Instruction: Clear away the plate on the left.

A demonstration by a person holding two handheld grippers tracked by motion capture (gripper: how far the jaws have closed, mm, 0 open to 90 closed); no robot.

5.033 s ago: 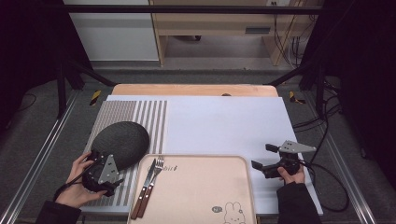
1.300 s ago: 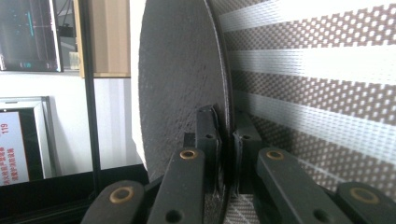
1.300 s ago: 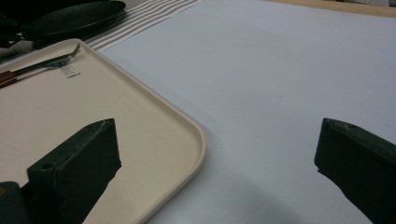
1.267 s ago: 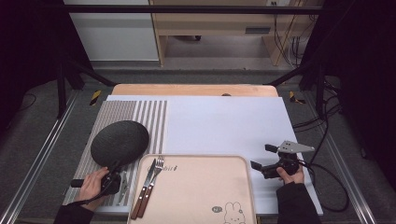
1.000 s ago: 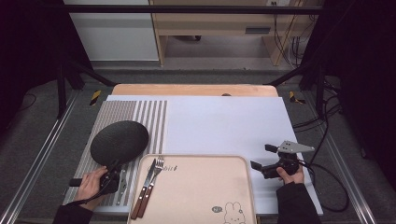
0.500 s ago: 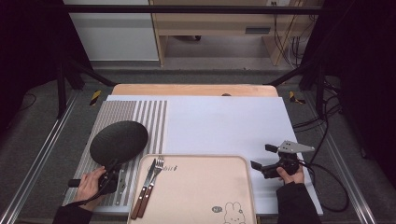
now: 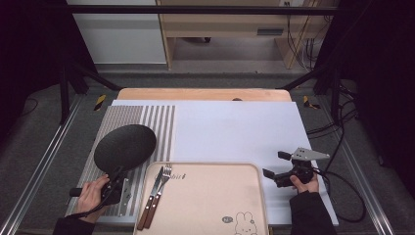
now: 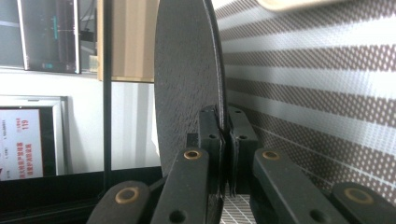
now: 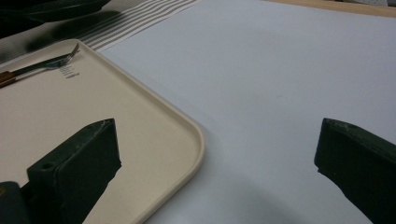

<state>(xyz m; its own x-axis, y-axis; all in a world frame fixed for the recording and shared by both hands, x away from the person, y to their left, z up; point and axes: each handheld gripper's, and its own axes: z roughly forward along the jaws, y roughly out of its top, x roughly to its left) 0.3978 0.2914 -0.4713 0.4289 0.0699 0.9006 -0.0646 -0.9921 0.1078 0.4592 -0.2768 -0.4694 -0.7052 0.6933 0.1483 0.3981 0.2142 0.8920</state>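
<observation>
Plate (image 7: 125, 147) rim pinched by left tongs (image 7: 113, 182), hand low

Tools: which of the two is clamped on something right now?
The left tool. Its jaws are shut on the rim of the dark plate, over the striped mat. The right tool is open, holding nothing, beside the tray.

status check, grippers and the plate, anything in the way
Left gripper shut on black plate rim, plate tilted over striped mat. Right gripper open, empty, beside tray. Knife and fork on tray's left edge.
</observation>
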